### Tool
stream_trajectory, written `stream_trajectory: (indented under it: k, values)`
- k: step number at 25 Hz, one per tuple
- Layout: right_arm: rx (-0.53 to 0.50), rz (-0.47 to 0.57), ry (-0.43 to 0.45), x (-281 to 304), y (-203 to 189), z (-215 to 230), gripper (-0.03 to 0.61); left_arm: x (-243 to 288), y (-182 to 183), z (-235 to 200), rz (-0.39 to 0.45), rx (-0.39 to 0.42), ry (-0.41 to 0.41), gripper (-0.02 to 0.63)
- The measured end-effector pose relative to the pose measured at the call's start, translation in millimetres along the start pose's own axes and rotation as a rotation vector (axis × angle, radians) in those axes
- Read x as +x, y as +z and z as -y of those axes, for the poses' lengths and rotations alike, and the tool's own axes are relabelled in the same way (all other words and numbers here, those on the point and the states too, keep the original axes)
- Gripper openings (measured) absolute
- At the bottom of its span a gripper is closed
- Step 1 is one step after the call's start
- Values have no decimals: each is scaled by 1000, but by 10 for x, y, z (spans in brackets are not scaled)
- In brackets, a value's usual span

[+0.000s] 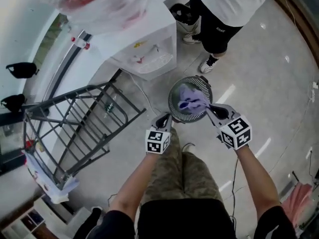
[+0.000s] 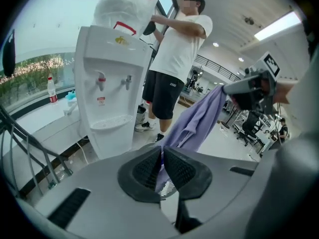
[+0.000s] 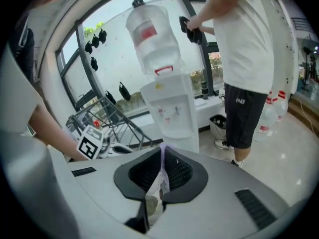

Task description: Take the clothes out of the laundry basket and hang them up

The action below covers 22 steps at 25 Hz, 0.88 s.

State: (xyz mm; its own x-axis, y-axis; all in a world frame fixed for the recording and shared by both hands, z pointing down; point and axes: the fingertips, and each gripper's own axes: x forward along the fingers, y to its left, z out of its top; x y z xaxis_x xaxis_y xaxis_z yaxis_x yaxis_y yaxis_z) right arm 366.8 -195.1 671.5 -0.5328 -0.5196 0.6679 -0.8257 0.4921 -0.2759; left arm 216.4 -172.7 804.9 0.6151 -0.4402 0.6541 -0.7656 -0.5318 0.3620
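Observation:
A lavender garment (image 1: 192, 97) hangs over the round grey laundry basket (image 1: 174, 108), stretched between both grippers. My left gripper (image 1: 168, 117) is at the basket's left rim, and in the left gripper view its jaws (image 2: 162, 159) are shut on a fold of the garment (image 2: 197, 121). My right gripper (image 1: 210, 109) is at the basket's right side, shut on another edge; a thin purple strip (image 3: 162, 153) shows between its pads. The cloth slopes up from the left jaws to the right gripper (image 2: 249, 86).
A grey folding drying rack (image 1: 75, 128) stands to the left. A white water dispenser (image 1: 149, 49) with a bottle is beyond the basket. A person in a white shirt and black shorts (image 1: 219, 19) stands just behind it. Pale tiled floor (image 1: 279, 73) lies to the right.

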Motion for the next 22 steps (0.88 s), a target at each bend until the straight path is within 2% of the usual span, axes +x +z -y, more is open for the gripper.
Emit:
stream_trajectory:
  k: [6, 10, 11, 12, 13, 14, 17, 22]
  values:
    - [-125, 55, 30, -865, 1028, -392, 17, -393, 373, 293, 1, 40, -40, 9]
    - [-201, 96, 54, -1374, 1626, -659, 17, -590, 545, 479, 12, 6, -72, 14]
    - [-223, 106, 57, -1490, 1737, -726, 17, -610, 597, 526, 12, -8, -93, 56]
    - [-246, 116, 58, -1602, 1838, -794, 17, -620, 653, 579, 7, -13, -122, 135]
    - [-269, 124, 59, -1708, 1937, -859, 17, -619, 726, 627, 0, -1, -152, 172]
    - [-288, 133, 61, -1811, 2039, -921, 17, -605, 824, 657, -5, 32, -174, 197]
    - [-322, 151, 69, -2110, 2291, -1095, 17, -497, 1199, 708, -9, 195, -209, 234]
    - [-363, 154, 60, -2485, 2293, -1241, 17, -226, 1677, 1078, 9, 446, -331, 267]
